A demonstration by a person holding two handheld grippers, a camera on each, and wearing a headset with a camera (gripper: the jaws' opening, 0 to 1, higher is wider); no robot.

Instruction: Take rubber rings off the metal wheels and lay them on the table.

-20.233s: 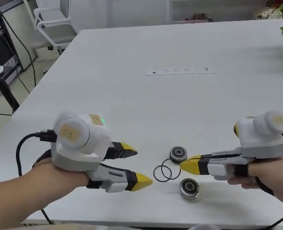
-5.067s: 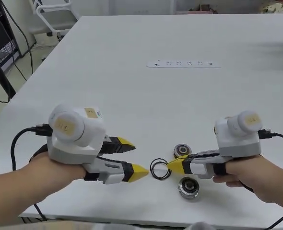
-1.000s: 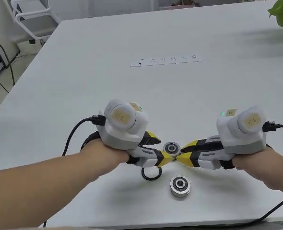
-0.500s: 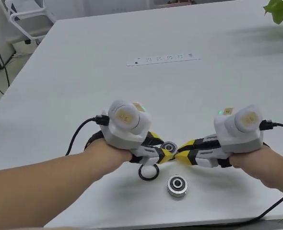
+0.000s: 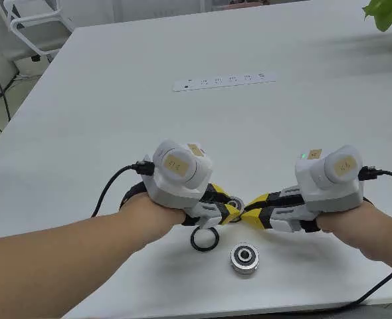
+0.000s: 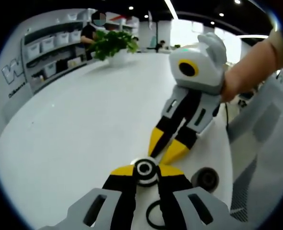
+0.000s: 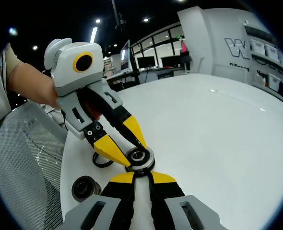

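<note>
My left gripper [image 5: 230, 209] is shut on a small metal wheel [image 5: 235, 203] and holds it just above the white table [image 5: 183, 133]. In the left gripper view the wheel [image 6: 146, 168] sits between my yellow tips [image 6: 146, 172]. My right gripper [image 5: 249, 209] meets it from the right, its tips [image 7: 142, 178] pinched together on the black rubber ring on the wheel's [image 7: 140, 156] rim. A second wheel [image 5: 244, 258] lies on the table nearer me. Loose black rubber rings [image 5: 192, 240] lie below the left gripper.
A white power strip [image 5: 224, 81] lies mid-table. A plant [image 5: 385, 13] stands at the far right corner and a chair [image 5: 23, 26] beyond the far left. The left gripper's black cable [image 5: 109, 193] trails left. The table's near edge runs just below the second wheel.
Five seconds ago both wheels lay on the table and the grippers were apart. Since then my left gripper took hold of the far wheel and the right closed in. The last second shows hardly any movement.
</note>
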